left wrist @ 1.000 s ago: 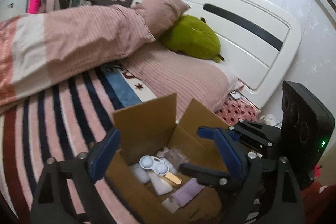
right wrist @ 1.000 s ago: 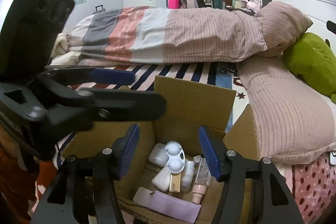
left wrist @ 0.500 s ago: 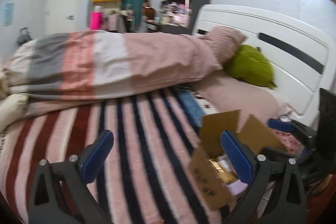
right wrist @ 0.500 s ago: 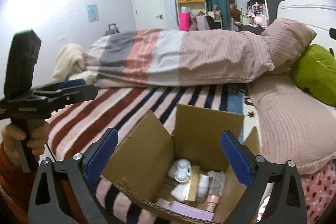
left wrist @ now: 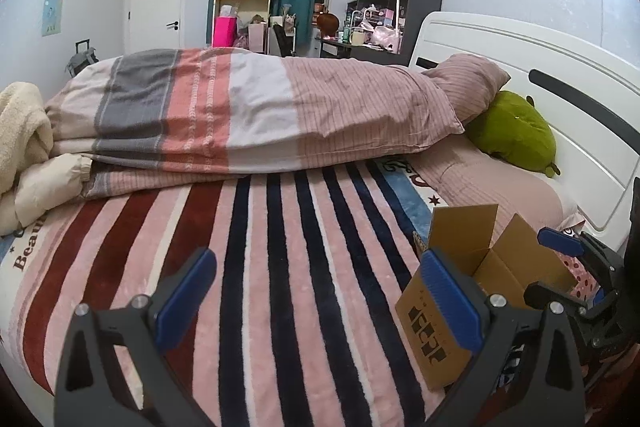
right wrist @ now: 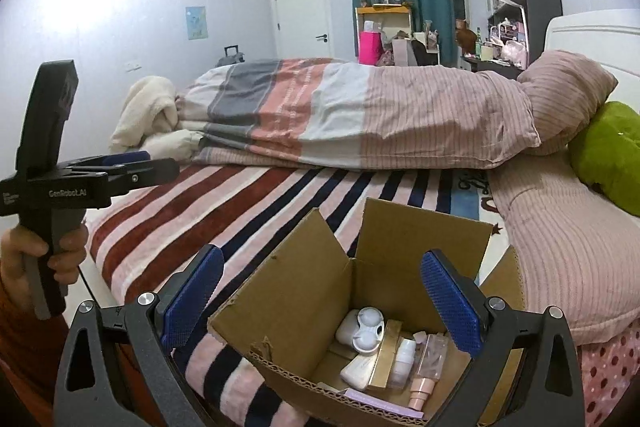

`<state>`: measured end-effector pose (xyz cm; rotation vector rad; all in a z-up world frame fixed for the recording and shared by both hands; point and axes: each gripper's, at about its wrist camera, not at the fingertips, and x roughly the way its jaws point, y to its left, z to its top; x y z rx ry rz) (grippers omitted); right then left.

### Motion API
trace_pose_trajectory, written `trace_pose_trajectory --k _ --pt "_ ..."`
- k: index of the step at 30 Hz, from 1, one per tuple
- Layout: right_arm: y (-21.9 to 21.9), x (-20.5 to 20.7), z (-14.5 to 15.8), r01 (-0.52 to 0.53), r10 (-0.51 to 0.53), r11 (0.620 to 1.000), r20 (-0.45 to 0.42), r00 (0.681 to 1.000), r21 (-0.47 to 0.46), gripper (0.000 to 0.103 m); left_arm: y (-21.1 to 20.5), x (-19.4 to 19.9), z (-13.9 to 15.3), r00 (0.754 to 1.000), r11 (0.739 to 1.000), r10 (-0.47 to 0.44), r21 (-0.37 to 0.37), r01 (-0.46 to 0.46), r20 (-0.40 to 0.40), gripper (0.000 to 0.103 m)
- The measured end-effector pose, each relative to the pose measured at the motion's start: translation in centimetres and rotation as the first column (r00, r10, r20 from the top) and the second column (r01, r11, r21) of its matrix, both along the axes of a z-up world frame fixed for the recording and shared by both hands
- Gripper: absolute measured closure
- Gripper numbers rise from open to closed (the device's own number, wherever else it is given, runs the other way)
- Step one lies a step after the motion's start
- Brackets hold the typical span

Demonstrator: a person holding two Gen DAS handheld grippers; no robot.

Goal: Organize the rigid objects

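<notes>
An open cardboard box sits on the striped blanket near the bed's front edge. Inside it lie a white twin-cap lens case, a white bottle, a gold box, a pink pump bottle and a lilac flat box. My right gripper hovers open just above the box, with nothing between its blue pads. My left gripper is open and empty over the bare stripes, left of the box. The right wrist view shows the left gripper from the side, gripped by a hand.
A folded striped duvet lies across the bed behind the blanket. A pink pillow and a green plush rest against the white headboard. A cream fleece is bunched at the left. Shelves and a door stand beyond.
My left gripper has swung left, away from the box, and now faces the striped blanket. My right gripper's jaws have spread wide and it has drawn back a little from the box.
</notes>
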<state>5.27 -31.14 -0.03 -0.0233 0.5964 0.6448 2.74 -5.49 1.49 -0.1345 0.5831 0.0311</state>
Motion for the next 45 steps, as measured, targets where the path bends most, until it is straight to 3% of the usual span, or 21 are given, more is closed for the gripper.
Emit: trace_pose_trajectory --k 45 --pt "0.25 -0.25 0.46 0.014 -0.014 1.000 0.004 1.000 0.001 0.004 0.12 -0.12 0.21 0.998 0.998 0.057 0.018 -0.057 0.004 0.002"
